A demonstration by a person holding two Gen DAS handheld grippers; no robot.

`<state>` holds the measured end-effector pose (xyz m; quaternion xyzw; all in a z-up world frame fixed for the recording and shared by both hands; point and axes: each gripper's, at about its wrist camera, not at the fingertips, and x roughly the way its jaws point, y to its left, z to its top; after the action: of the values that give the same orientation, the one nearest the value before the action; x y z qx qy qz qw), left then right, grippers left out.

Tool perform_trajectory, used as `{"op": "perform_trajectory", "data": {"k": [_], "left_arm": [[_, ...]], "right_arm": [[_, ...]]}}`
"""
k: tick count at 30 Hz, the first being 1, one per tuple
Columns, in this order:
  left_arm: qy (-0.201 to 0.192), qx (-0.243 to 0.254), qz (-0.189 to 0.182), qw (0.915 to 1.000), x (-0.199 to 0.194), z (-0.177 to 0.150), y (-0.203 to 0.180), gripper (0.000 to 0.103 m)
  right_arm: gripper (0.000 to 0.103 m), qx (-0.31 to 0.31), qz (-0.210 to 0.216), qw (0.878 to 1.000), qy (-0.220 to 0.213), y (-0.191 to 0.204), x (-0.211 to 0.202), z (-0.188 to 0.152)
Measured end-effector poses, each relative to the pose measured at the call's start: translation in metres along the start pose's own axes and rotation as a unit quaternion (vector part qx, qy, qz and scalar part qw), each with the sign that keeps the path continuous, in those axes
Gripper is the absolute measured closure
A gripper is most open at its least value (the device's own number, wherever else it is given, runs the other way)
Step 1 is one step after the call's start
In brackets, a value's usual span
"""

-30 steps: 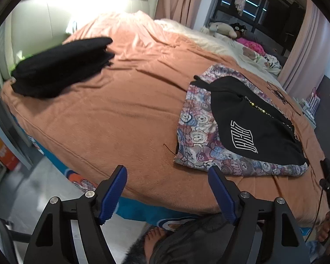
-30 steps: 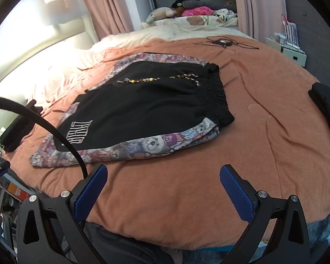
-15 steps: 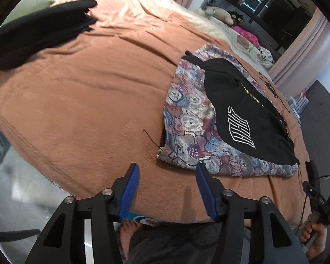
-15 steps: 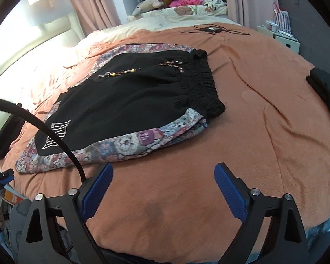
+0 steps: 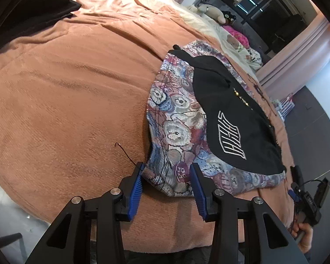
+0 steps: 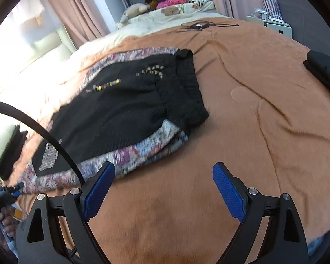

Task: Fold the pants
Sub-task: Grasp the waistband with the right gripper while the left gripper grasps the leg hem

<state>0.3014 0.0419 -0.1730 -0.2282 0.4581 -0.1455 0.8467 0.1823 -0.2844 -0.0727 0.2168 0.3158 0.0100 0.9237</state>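
My left claw [image 5: 166, 188] is low at the bed's near edge, jaws closing, with the near corner of the patterned pants [image 5: 176, 132] between the blue pads; the pads do not yet press the cloth. My right claw [image 6: 164, 189] hangs over bare blanket [image 6: 264, 101], jaws wide apart, nothing between them; the hem of the pants [image 6: 143, 147] lies just beyond its left finger. The pants lie flat on the orange blanket [image 5: 66, 88]: black shorts [image 5: 228, 112] with a white logo on top of the patterned pair. Farther left, a dark folded pile [image 5: 39, 2]. At the far end, stuffed toys [image 6: 140, 6] and a cable [image 6: 200, 25].
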Motion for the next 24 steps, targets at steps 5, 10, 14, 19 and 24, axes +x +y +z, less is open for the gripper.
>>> {"op": "perform_trajectory", "data": {"k": [5, 10, 14, 19, 24], "left_arm": [[0.010, 0.003, -0.018, 0.9998, 0.001, -0.006, -0.001, 0.077], [0.009, -0.004, -0.026, 0.9996, -0.001, -0.005, -0.001, 0.094], [-0.008, 0.010, -0.017, 0.9998, -0.013, -0.002, -0.015, 0.097], [-0.033, 0.011, -0.020, 0.9992, -0.033, 0.006, -0.027, 0.098], [-0.058, 0.032, -0.013, 0.9977, -0.053, 0.018, -0.052, 0.098]], "right_arm": [[0.012, 0.040, 0.053, 0.998, 0.003, -0.018, 0.019, 0.017], [0.029, 0.079, 0.061, 0.995, 0.029, -0.036, 0.045, 0.027], [0.064, 0.106, 0.090, 0.989, 0.058, -0.048, 0.067, 0.030], [0.094, 0.113, 0.115, 0.986, 0.048, -0.062, 0.059, 0.035], [0.096, 0.111, 0.117, 0.987, 0.023, -0.066, 0.032, 0.038]]}}
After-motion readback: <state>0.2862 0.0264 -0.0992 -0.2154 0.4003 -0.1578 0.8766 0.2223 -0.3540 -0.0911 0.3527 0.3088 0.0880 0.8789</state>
